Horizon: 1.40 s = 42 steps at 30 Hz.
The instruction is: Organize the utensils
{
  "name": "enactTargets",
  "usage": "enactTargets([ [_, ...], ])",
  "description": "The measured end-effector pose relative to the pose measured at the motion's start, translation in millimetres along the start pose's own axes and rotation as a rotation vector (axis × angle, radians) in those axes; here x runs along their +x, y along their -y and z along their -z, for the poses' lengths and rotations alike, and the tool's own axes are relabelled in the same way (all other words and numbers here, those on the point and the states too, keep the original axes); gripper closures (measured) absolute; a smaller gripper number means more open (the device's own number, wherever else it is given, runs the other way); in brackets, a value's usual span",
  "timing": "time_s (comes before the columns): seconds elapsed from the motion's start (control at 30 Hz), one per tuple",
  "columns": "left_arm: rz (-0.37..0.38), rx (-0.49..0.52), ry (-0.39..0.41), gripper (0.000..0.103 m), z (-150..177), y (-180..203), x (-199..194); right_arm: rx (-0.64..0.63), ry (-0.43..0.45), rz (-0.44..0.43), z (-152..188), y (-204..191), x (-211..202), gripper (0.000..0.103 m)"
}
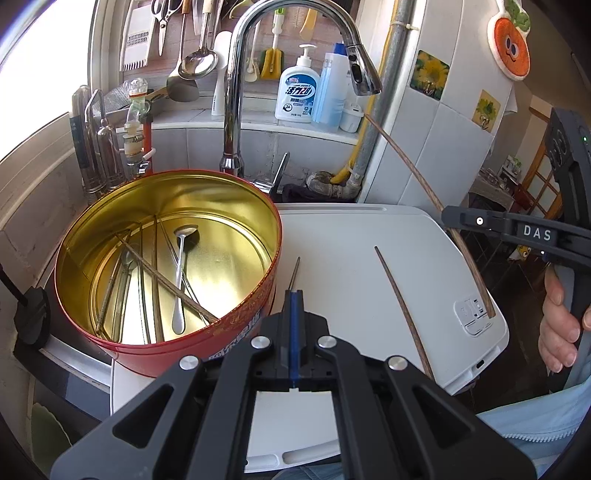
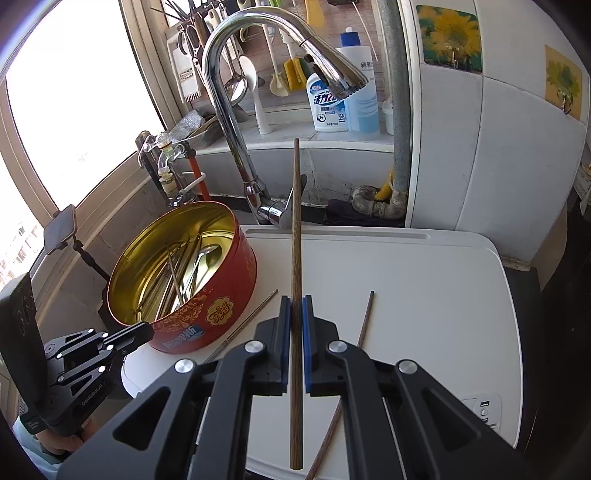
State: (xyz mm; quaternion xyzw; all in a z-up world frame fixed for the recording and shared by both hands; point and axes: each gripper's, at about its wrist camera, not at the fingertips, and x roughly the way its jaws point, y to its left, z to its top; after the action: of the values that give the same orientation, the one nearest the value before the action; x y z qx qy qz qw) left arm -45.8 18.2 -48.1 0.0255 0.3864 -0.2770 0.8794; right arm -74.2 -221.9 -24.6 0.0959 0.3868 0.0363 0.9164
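Here, wooden chopstick (image 2: 296, 236) between right hand-held gripper (image 2: 295, 306) pads.

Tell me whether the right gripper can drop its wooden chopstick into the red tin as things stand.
Probably yes. The right gripper is shut on the wooden chopstick; the red tin stands open-topped to its left, with nothing over its mouth. The left gripper sits low beside it.

Kitchen corner, daylit. Tall chrome faucet (image 1: 236, 92) as landmark. Left of faucet, bright window (image 2: 74, 110) with pale frame, glare washing out the view. Behind faucet, tiled ledge (image 1: 258, 125) with soap bottles (image 1: 297, 92); above it, hanging rack with scissors (image 1: 162, 18) and ladle (image 1: 197, 59). Right of faucet, grey pipe (image 2: 400, 110), then white tiled wall (image 2: 498, 147) with sunflower hooks (image 2: 448, 37). In front of faucet, white table (image 2: 406, 280).
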Motion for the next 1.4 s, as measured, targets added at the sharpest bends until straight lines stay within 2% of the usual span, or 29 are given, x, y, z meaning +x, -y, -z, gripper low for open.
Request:
enactTargets([
  [0.77,-0.074,-0.04,-0.091,0.101,17,-12,12,0.016,-0.042,-0.012,17,9,6,0.096],
  [0.83,-0.081,-0.033,-0.101,0.086,18,-11,14,0.016,-0.045,-0.012,18,9,6,0.096],
  [0.87,-0.088,-0.029,-0.101,0.052,19,-10,14,0.017,-0.046,-0.012,19,10,6,0.096],
  [0.9,-0.095,-0.023,-0.092,0.028,20,-9,12,0.018,-0.047,-0.012,19,10,6,0.096],
  [0.97,-0.076,-0.012,-0.071,0.028,21,-7,9,0.017,-0.048,-0.01,19,10,6,0.096],
  [1.17,-0.033,0.002,-0.103,0.028,30,-12,19,0.02,-0.057,-0.004,20,11,9,0.096],
  [1.4,-0.019,0.002,-0.168,0.028,43,-18,44,0.022,-0.07,0.009,26,15,10,0.096],
])
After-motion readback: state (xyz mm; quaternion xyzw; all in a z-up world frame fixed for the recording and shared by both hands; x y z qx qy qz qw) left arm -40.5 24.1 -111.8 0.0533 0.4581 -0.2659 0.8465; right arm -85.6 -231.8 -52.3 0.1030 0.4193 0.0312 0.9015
